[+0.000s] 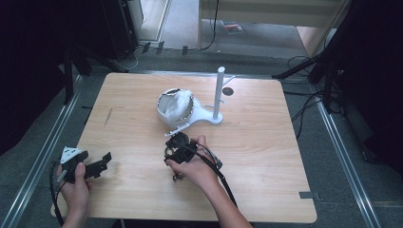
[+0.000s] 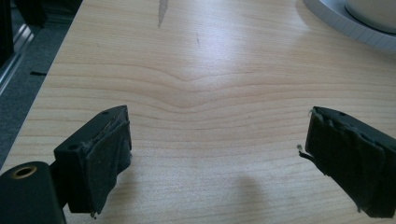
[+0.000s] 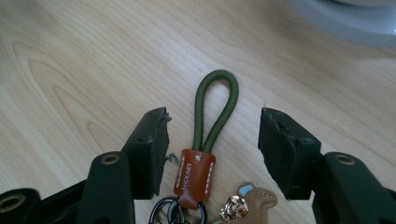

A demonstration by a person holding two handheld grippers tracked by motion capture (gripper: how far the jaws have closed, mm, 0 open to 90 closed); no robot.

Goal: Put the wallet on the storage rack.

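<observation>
A keychain lies flat on the wooden table (image 3: 84, 60). It has a green cord loop (image 3: 217, 107), a brown leather tab (image 3: 195, 177), dark rings and a small bear-shaped charm (image 3: 245, 203). My right gripper (image 3: 212, 135) is open, one jaw on each side of the cord and touching nothing. In the high view the right gripper (image 1: 177, 142) is at the table's middle, pointing toward the white stand (image 1: 209, 116). My left gripper (image 1: 105, 160) is held at the front left. It is open over bare wood (image 2: 215, 154).
The white stand has an upright post (image 1: 220, 90), with a white bowl-like shell (image 1: 176, 108) holding crumpled white material beside it. Its rim (image 2: 345, 23) shows at the top right of the left gripper view. Bare wood lies left and right of the stand.
</observation>
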